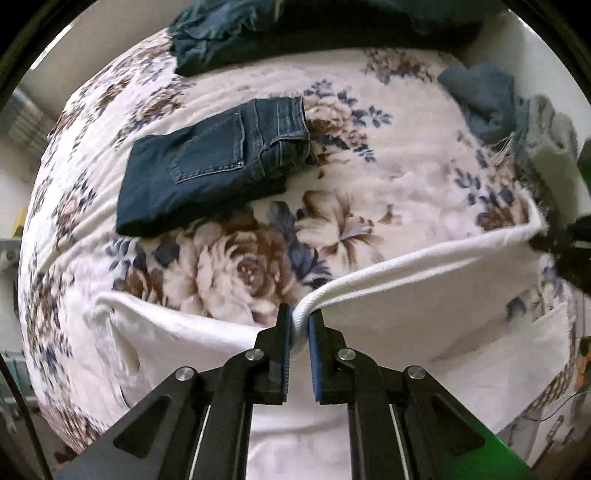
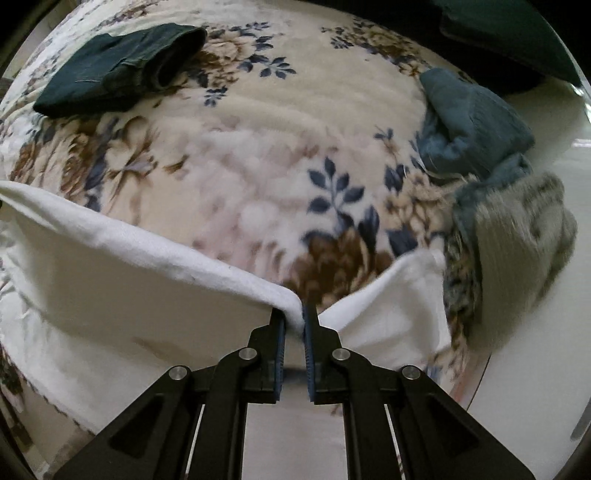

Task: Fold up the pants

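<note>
White pants (image 1: 424,295) hang over the floral blanket, held up by their waistband edge. My left gripper (image 1: 300,314) is shut on that thick white hem, which bunches between the pads. In the right wrist view my right gripper (image 2: 294,314) is shut on another part of the white pants (image 2: 110,273), and the cloth sags away to both sides of it. At the right edge of the left wrist view the hem runs up to a dark shape, the other gripper. Most of the pants' legs lie hidden below the grippers.
Folded dark blue jeans (image 1: 218,162) lie on the floral blanket (image 1: 369,177) at the back left, jeans (image 2: 122,66). A heap of blue and grey clothes (image 2: 491,162) sits at the right edge of the bed. Dark green bedding (image 1: 236,33) lies at the far side.
</note>
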### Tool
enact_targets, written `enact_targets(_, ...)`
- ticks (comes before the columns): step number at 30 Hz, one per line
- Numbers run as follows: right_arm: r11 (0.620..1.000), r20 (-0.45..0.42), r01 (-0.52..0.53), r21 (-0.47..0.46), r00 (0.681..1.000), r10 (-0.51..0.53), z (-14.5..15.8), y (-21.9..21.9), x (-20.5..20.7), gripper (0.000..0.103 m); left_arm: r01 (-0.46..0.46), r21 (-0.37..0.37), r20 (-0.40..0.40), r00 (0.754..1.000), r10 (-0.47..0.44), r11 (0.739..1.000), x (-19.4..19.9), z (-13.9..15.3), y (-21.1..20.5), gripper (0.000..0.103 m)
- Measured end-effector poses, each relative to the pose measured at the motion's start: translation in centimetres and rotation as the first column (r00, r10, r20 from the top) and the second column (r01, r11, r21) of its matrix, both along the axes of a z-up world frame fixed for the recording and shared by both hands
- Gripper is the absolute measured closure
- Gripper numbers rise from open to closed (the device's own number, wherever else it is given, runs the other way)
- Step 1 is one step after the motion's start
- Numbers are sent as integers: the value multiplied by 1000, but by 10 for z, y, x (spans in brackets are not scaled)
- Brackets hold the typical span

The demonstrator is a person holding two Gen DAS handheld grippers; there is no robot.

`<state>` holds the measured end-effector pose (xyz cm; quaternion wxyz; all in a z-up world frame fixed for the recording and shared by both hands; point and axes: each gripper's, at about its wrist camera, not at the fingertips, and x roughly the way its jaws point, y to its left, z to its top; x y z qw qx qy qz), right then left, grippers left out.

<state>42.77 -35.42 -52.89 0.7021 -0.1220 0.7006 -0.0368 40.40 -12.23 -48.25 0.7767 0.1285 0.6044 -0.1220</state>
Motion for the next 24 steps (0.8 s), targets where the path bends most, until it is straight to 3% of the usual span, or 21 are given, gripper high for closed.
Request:
enact_targets(5, 998, 0, 61, 10, 998, -61, 20, 7, -63, 93, -55, -56, -25, 998, 53, 997, -50, 17, 15, 97)
enact_targets(9, 995, -16, 96, 2, 995, -96, 24, 16, -117, 93, -139, -122, -82, 988, 129, 983, -97, 12, 31, 97)
enact_targets(16, 990, -99, 143, 10, 985, -141, -20, 29, -194, 93, -210, -92, -213, 959, 187, 973, -177, -44, 44, 97)
enact_targets(24, 988, -183, 151, 19, 972, -145, -80, 34, -238, 92, -261, -26, -301, 923, 242, 965, -211, -113, 45, 97)
